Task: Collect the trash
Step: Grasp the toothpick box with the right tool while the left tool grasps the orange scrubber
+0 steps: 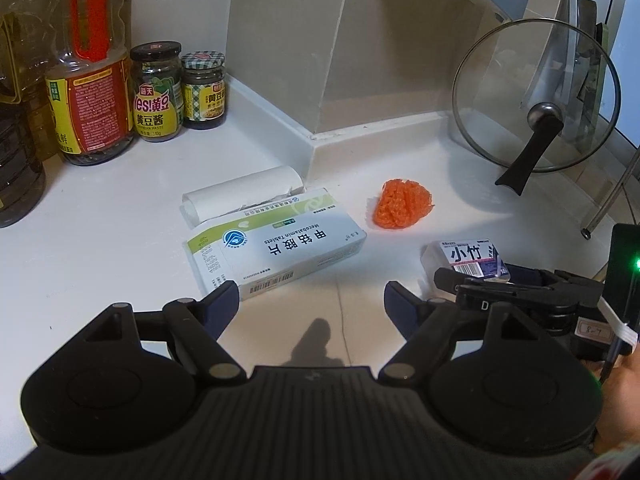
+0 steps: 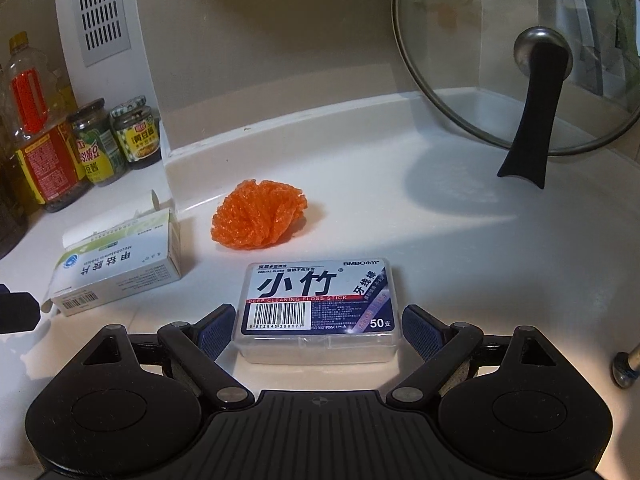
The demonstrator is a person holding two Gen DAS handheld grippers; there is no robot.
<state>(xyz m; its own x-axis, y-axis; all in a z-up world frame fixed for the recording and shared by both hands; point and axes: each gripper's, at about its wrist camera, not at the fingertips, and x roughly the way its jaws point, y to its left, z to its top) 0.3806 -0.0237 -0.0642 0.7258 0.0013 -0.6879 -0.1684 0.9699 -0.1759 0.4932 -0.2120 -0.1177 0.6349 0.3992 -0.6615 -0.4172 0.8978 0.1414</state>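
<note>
A white and green medicine box [image 1: 276, 244] lies on the white counter [image 1: 120, 248], with a white paper roll [image 1: 240, 196] just behind it. To their right sits a crumpled orange mesh [image 1: 404, 204]. My left gripper [image 1: 312, 302] is open just short of the medicine box, its left fingertip by the box's near corner and only bare counter between its fingers. A clear floss stick box [image 2: 320, 292] lies between the fingers of my right gripper [image 2: 320, 320], which stands open around it; I see a thin gap at each pad. The medicine box [image 2: 116, 272] and the orange mesh [image 2: 260, 220] lie beyond.
Sauce jars [image 1: 156, 92] and oil bottles [image 1: 92, 72] stand at the back left against the wall. A glass pot lid [image 1: 536, 100] with a black handle leans at the back right. A raised ledge [image 1: 312, 144] juts out behind the trash. A metal rod [image 2: 624, 368] is at the right edge.
</note>
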